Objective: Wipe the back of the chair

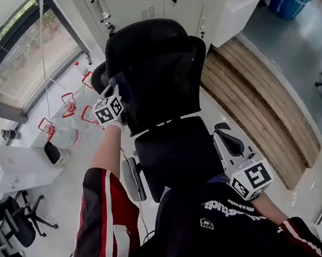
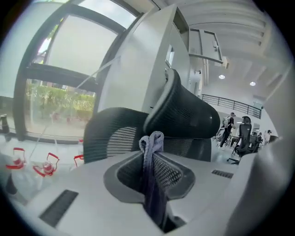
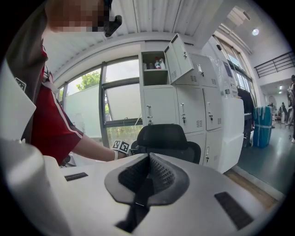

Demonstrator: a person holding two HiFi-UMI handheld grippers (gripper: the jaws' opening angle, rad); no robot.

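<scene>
A black mesh office chair (image 1: 159, 77) stands below me, its back and headrest toward the lockers. My left gripper (image 1: 111, 107) is at the left edge of the chair back, shut on a grey-blue cloth (image 2: 152, 156) that sticks up between the jaws. In the left gripper view the chair back (image 2: 182, 115) curves just beyond the cloth. My right gripper (image 1: 251, 178) hangs low by the right armrest (image 1: 231, 141), jaws shut with nothing between them. The right gripper view shows the chair (image 3: 167, 140) from a distance, with my left gripper (image 3: 121, 146) beside it.
White lockers (image 1: 148, 1) stand right behind the chair. Red-handled clear jugs (image 1: 65, 112) sit on the floor to the left by the window. A wooden floor strip (image 1: 265, 103) runs to the right. Other office chairs (image 1: 16, 221) stand at lower left.
</scene>
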